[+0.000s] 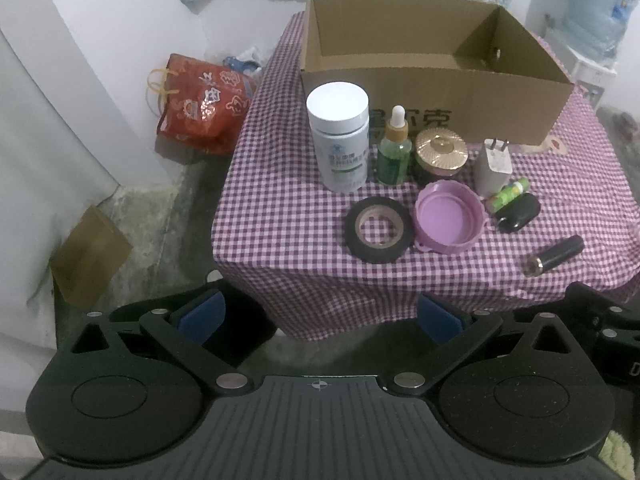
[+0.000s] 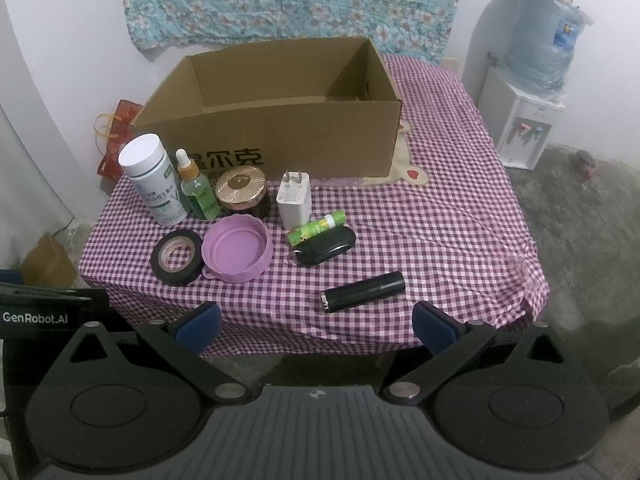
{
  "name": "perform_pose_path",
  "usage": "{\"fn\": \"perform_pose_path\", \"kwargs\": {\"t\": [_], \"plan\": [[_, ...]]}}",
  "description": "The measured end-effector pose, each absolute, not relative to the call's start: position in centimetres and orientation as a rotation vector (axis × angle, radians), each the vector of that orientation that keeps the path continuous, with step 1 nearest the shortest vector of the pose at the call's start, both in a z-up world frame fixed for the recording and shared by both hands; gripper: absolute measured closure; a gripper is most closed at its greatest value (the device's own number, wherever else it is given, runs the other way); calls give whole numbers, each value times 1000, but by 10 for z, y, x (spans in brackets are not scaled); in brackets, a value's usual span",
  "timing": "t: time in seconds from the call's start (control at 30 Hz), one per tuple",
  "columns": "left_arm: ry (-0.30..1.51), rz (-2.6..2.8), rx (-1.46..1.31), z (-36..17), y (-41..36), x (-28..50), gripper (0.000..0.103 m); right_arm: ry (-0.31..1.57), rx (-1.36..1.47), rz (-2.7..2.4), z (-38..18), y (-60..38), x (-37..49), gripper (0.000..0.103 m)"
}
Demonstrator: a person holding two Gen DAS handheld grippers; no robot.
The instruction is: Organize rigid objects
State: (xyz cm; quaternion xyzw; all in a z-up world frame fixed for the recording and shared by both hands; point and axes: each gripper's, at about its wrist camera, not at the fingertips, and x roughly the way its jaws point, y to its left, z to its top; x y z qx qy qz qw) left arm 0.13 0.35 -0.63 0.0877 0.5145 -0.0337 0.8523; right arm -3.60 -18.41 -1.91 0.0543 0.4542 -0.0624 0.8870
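On the checked tablecloth [image 2: 420, 232], every item sits outside the empty cardboard box [image 2: 280, 136]. Left gripper [image 1: 319, 316] and right gripper [image 2: 316, 326] both gape wide, holding nothing. Pre-grasp step; nearest pick looks like the black tube [image 2: 363, 286], needs straddling crosswise.

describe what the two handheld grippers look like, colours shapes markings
Both grippers are matte black plastic. The left gripper and right gripper each have two blue padded fingers on angled black link arms with silver pivot bolts, two round housings, and a ribbed grey centre plate. White "GenRobot.AI" lettering marks the other gripper's side, seen from the right wrist.
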Motion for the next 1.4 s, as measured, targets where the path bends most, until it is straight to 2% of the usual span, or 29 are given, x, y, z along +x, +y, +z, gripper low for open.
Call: {"fn": "perform_pose_path", "kwargs": {"t": [0.37, 0.8, 0.9, 1.0, 1.03, 1.13, 1.23, 1.4], "plan": [[1089, -94, 190, -12, -5, 9, 0, 953, 123, -130, -23, -189, -32, 0], [904, -429, 273, -9, -66, 25, 1, 895, 354, -173, -25, -270, -32, 1], [882, -540, 301, -15, -83, 26, 3, 894, 461, -161, -30, -291, -28, 8], [887, -631, 347, -24, -104, 24, 9, 918, 574, -139, -40, -305, -21, 20], [885, -651, 366, -28, -110, 24, 12, 931, 604, -129, -45, -307, -19, 25], [899, -711, 424, -41, -126, 21, 31, 977, 675, -101, -63, -310, -9, 34], [924, -755, 478, -55, -140, 22, 42, 1021, 708, -94, -80, -309, -1, 40], [968, -810, 549, -70, -153, 23, 49, 1055, 754, -89, -98, -314, 8, 55]]}}
